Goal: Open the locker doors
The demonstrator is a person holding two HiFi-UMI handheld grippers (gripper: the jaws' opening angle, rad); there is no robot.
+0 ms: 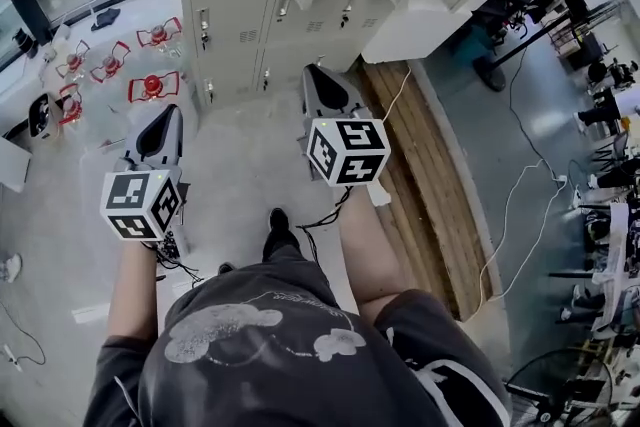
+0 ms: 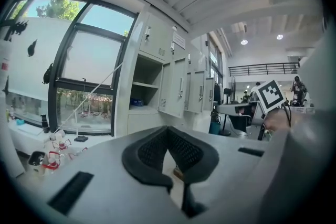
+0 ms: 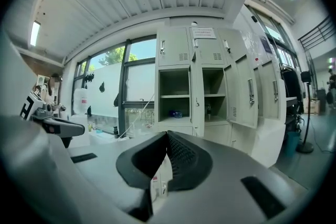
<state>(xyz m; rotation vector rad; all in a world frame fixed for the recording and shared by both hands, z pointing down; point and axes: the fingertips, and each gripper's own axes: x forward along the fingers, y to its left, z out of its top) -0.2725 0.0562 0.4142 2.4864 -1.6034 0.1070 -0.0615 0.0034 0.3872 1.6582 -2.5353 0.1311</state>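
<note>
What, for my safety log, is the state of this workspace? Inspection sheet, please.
Surface: pale floor, wooden strip on the right.
Job's things: lockers, two compartments open.
Clutter: red-framed items on the floor, left.
Grippers: left gripper and right gripper both shut, fingers empty, short of the lockers.
Cables: white cable on the floor, right.
Surroundings: window; desks and chairs.

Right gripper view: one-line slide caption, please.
Shut, empty right gripper facing the lockers, two compartments standing open.
</note>
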